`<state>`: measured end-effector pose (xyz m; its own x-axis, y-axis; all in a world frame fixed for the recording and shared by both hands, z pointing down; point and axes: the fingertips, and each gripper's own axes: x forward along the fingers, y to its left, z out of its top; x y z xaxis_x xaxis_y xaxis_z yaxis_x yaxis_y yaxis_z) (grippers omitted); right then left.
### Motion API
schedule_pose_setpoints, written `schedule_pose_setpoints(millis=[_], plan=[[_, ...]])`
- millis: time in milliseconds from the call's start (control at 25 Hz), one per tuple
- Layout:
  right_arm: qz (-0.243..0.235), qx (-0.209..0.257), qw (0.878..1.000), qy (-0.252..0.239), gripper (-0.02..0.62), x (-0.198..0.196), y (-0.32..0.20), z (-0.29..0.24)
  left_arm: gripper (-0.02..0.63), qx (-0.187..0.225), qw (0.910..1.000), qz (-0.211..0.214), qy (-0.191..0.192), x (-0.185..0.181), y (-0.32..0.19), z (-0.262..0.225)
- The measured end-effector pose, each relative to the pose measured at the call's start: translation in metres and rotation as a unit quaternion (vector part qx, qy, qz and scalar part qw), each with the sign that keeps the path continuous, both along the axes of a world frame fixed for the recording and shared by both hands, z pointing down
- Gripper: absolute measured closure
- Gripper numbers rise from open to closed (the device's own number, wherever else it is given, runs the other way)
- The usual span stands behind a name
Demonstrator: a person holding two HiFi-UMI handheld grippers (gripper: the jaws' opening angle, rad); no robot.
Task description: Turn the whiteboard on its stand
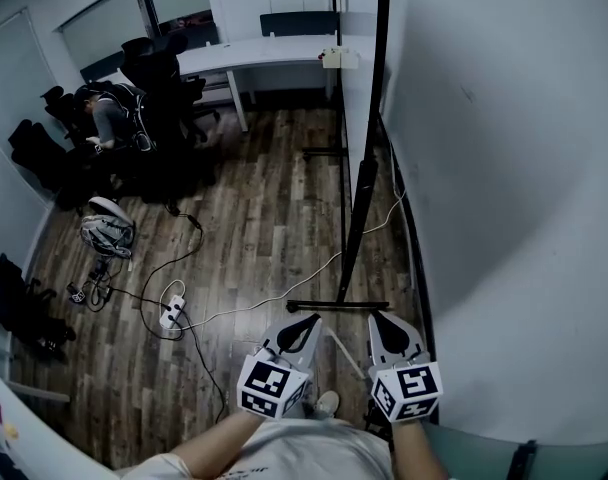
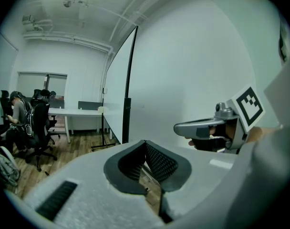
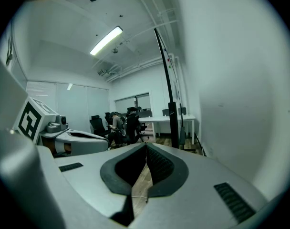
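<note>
1. The left gripper (image 1: pixel 309 321) and the right gripper (image 1: pixel 379 320) are held side by side, low and nearly level. The jaws of each are pressed together, with nothing between them.
2. This is judged to be a ready posture, since the board is not yet touched (the jaws must be opened before any grip).
3. The whiteboard (image 1: pixel 359 88) is seen almost edge-on at the right edge of the floor (image 1: pixel 264 198), just beside the wall (image 1: pixel 514 188). It is carried by the black upright (image 1: pixel 367 183) of its stand, and the foot (image 1: pixel 339 306) lies just ahead of the grippers.
4. Little room is left by the wall, so the turn is probably better made toward the open floor.
5. A white cable (image 1: pixel 284 294) is laid across the floor near the foot, and a power strip (image 1: pixel 172 313) is near it; both could be caught.
6. Well apart, toward the far left corner, a backpack (image 1: pixel 106 230), a seated person (image 1: pixel 106 118) and a desk (image 1: pixel 254 56) are seen.
</note>
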<state>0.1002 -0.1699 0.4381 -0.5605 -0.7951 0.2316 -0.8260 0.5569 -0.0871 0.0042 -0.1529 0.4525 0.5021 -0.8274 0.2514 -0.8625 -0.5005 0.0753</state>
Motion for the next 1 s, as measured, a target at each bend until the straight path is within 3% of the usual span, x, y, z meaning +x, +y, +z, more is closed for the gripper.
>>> schedule_pose_setpoints(millis=[440,1000], plan=[[0.016,-0.003,1.000,0.005,0.588,-0.017,-0.044,-0.007,0.595,0.007,0.9999,0.013,0.008,-0.017,-0.044,-0.010],[0.034,0.005,0.999,0.011,0.588,-0.030,-0.145,-0.011,0.595,0.021,0.9990,0.038,-0.013,-0.031,-0.127,-0.016]])
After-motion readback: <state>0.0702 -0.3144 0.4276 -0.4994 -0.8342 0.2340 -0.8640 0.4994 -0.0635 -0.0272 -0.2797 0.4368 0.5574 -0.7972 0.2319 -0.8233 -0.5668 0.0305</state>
